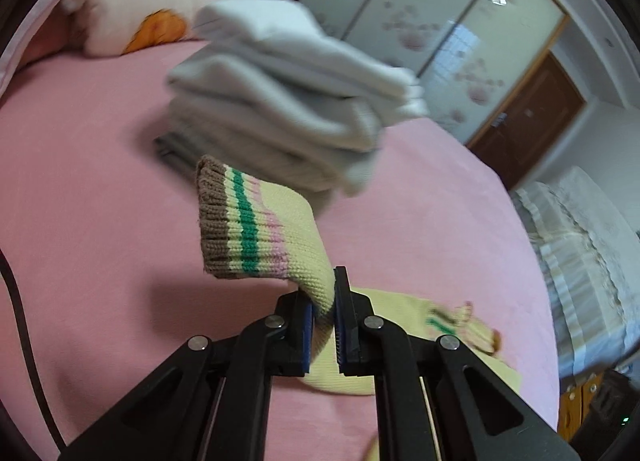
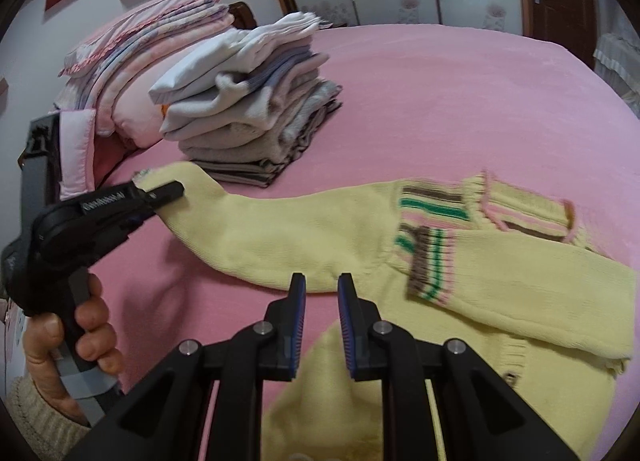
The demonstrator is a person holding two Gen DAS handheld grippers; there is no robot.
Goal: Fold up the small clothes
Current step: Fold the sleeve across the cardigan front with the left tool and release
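A pale yellow knit sweater [image 2: 304, 229] with brown, green and pink striped cuffs lies on the pink bed [image 2: 460, 109]. My left gripper [image 1: 323, 301] is shut on one sleeve [image 1: 276, 229] just behind its striped cuff, and the cuff stands up above the bed. In the right wrist view the left gripper [image 2: 160, 193] holds that sleeve stretched out to the left. My right gripper [image 2: 322, 293] is open and empty, hovering just above the sweater's body near its lower edge. The other sleeve [image 2: 500, 285] lies folded across the body, cuff near the collar [image 2: 528, 209].
A tall stack of folded grey and white clothes [image 2: 256, 109] stands on the bed behind the sweater, also in the left wrist view [image 1: 288, 101]. Folded pink bedding and a pillow [image 2: 144, 45] lie at the head. A wardrobe [image 1: 420, 13] and a door [image 1: 532, 117] are beyond.
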